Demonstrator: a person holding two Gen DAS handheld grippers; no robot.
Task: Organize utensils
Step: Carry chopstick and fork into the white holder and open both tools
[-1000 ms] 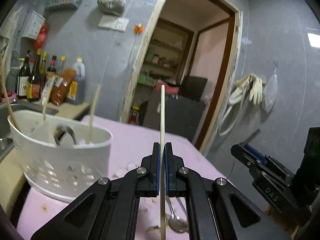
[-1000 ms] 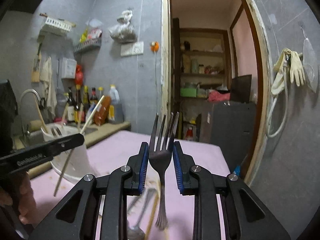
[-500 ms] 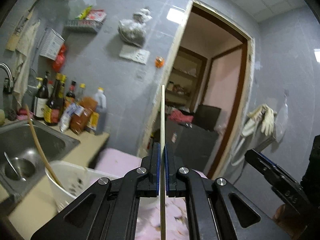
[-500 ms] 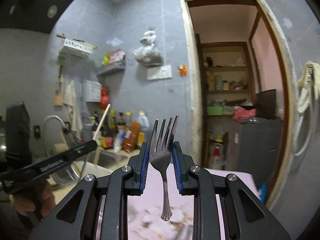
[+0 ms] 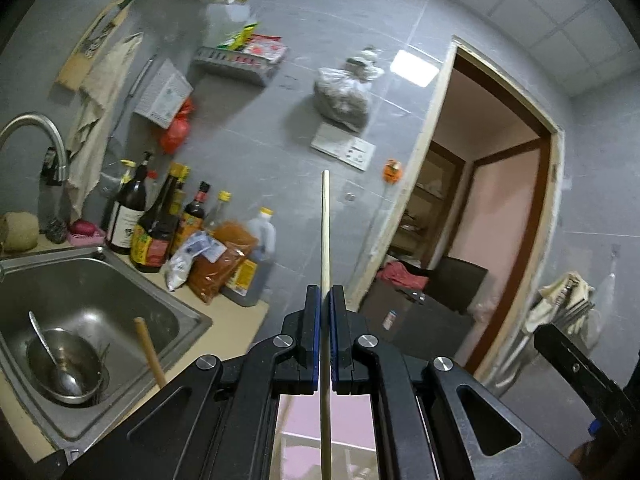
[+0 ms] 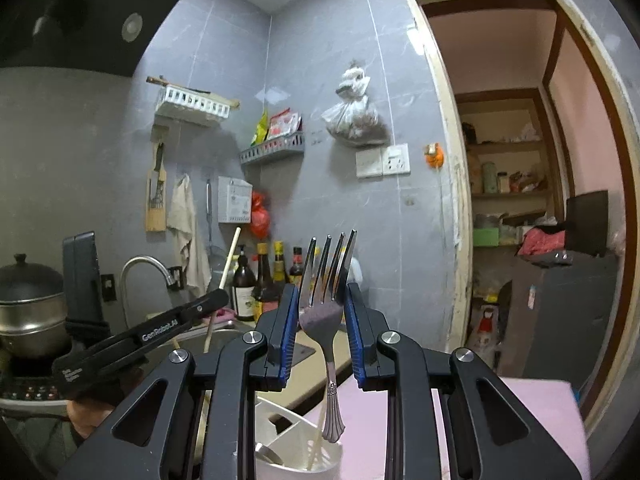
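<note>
From the left wrist view, the left gripper is clamped tight on a single pale chopstick, which stands upright between the blue pads and runs from below the tongs up past the grey wall; to the lower left lies the steel sink, with a metal bowl in it and a spoon resting inside the bowl; a thicker wooden handle pokes up near the sink's edge; a row of sauce bottles stands on the counter behind the basin, under the curved tap; at the far right edge a dark part of the right gripper shows.

From the right wrist view, the right gripper stands only partly apart, its pads pressing on the neck of a metal fork; the fork is upright, tines up, its handle hanging down over the white utensil holder, which sits on the pink tabletop and already carries a few sticks and a spoon; the fork's end hangs just above the holder's rim, and I cannot tell if it touches; to the left, the other tongs hold the chopstick tilted near the tap, above the sink.
</note>
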